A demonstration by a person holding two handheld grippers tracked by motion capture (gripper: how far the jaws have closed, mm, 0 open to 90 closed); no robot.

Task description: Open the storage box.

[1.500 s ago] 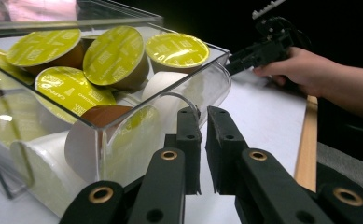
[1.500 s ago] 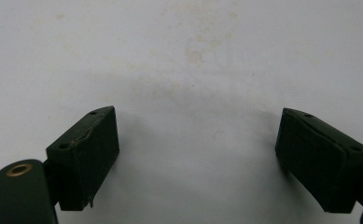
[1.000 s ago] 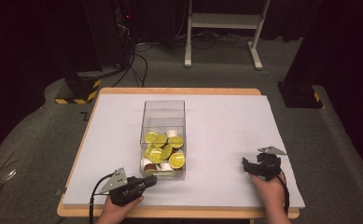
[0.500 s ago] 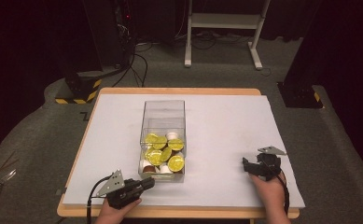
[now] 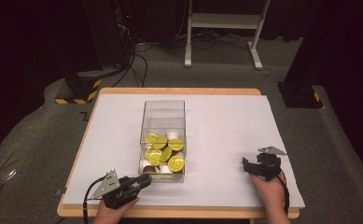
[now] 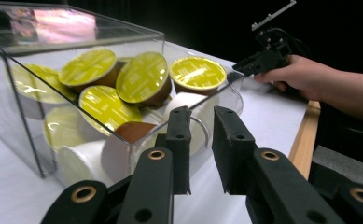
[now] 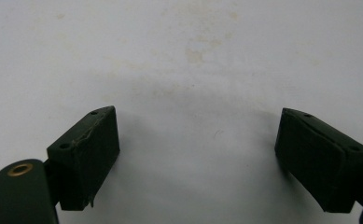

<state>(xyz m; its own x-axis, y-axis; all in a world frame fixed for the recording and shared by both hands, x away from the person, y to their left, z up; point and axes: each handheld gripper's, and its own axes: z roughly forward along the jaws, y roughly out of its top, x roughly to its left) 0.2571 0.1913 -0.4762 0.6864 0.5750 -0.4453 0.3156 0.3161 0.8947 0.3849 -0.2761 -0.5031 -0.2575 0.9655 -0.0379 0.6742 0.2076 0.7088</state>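
A clear plastic box (image 5: 164,112) stands mid-table, its near half holding several coffee capsules (image 5: 163,151) with yellow lids and a few white ones. My left gripper (image 5: 144,179) lies at the box's near left corner and points at it. In the left gripper view its jaws (image 6: 200,114) stand a narrow gap apart with nothing between them, just short of the box wall (image 6: 25,116) and the capsules (image 6: 142,77). My right gripper (image 5: 245,165) rests on the white sheet to the right of the box. Its jaws (image 7: 198,121) are wide open over bare sheet.
A white sheet (image 5: 226,121) covers the wooden table (image 5: 179,91). The far half of the box is empty. Beyond the table, a white stand (image 5: 221,28), cables and black equipment sit on grey carpet. The right hand and its gripper (image 6: 240,70) appear in the left gripper view.
My left gripper has drifted slightly back toward the table's near left. The right gripper and the box stay where they were.
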